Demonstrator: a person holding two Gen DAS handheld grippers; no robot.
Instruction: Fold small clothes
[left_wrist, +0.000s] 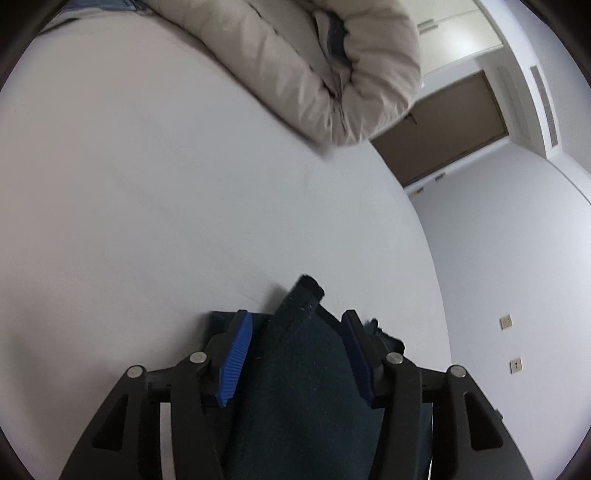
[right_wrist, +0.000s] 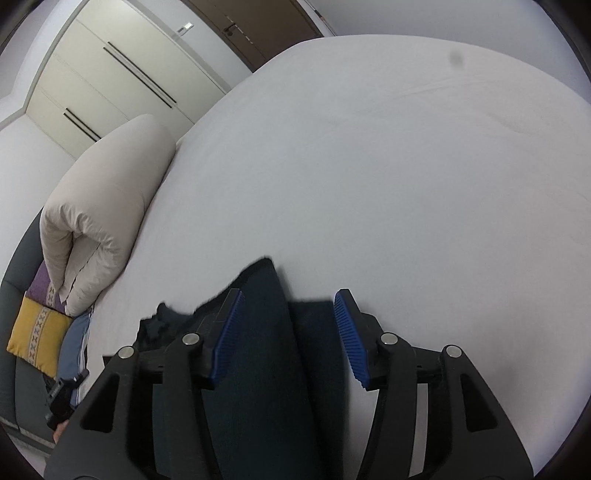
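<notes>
A dark green-black small garment (left_wrist: 299, 369) lies bunched on the white bed sheet (left_wrist: 147, 203), right under both grippers. In the left wrist view my left gripper (left_wrist: 295, 332) is open, its blue pads (left_wrist: 236, 358) apart, and a raised fold of the garment stands between them without being pinched. In the right wrist view the same garment (right_wrist: 258, 354) rises between the open jaws of my right gripper (right_wrist: 288, 314); its left pad (right_wrist: 226, 336) lies against the cloth, the right pad stands apart from it.
A rolled beige duvet (left_wrist: 295, 66) lies at the far end of the bed, also in the right wrist view (right_wrist: 107, 199). A yellow and purple cushion (right_wrist: 37, 332) sits beside it. A wardrobe (right_wrist: 110, 74), a brown door (left_wrist: 443, 125) and white walls surround the bed.
</notes>
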